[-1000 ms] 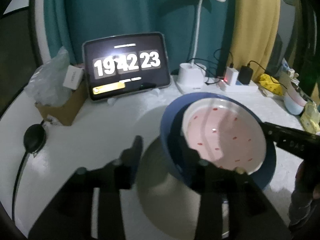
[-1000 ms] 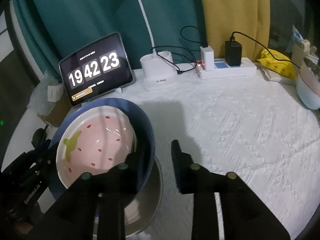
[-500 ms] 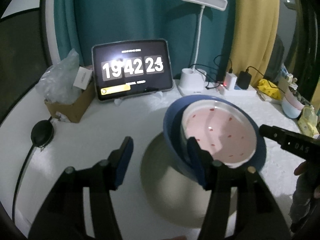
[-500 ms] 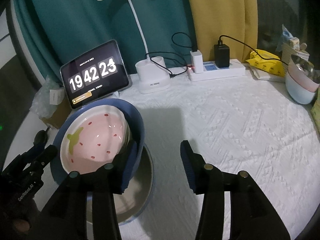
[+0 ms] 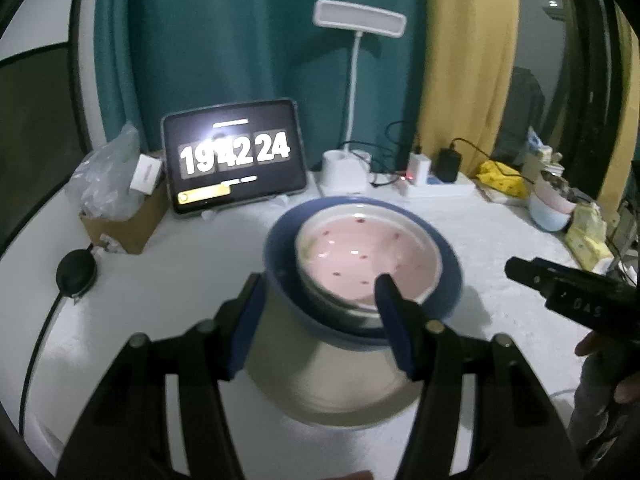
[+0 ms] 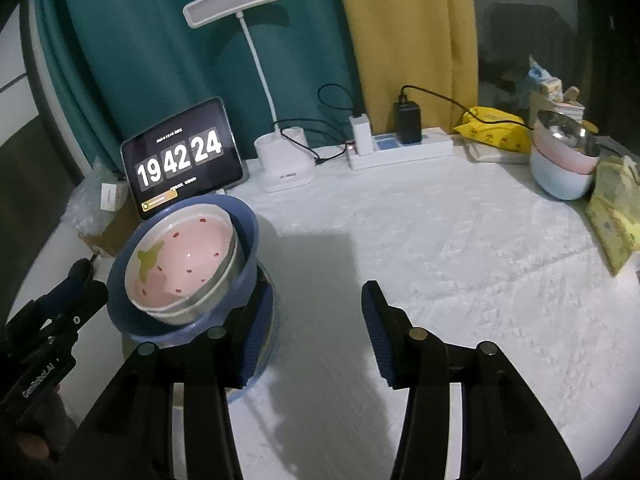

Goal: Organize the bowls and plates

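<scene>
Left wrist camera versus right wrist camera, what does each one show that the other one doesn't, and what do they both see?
Only the left wrist view shows the black round object with its cord at the table's left edge, and the right gripper from the side. Only the right wrist view shows the green leaf mark inside the pink strawberry bowl, and the left gripper from the side. Both show that bowl nested in the blue bowl, the clock tablet, the desk lamp and the power strip.

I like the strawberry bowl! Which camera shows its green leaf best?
The right wrist view: the pink strawberry bowl tilts toward it, showing the whole green leaf. In the left wrist view the bowl looks flatter, with only a faint green smudge at its left edge.
</scene>
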